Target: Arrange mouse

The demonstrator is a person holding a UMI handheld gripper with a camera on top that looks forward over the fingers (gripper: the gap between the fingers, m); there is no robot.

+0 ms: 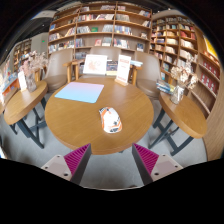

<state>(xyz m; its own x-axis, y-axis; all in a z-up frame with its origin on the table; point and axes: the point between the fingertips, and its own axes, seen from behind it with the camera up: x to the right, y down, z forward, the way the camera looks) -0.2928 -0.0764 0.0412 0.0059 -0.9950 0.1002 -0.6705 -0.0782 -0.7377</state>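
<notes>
A white computer mouse lies on the round wooden table, right of its middle. A pale blue mouse mat rests on the far left part of the same table. My gripper hovers before the table's near edge, open, with nothing between its fingers. The magenta pads stand wide apart, and the mouse sits ahead of them, beyond the gap.
Chairs stand behind the round table. More wooden tables sit to the left and right, with small sign stands on them. Tall bookshelves line the back wall. Grey floor lies under the fingers.
</notes>
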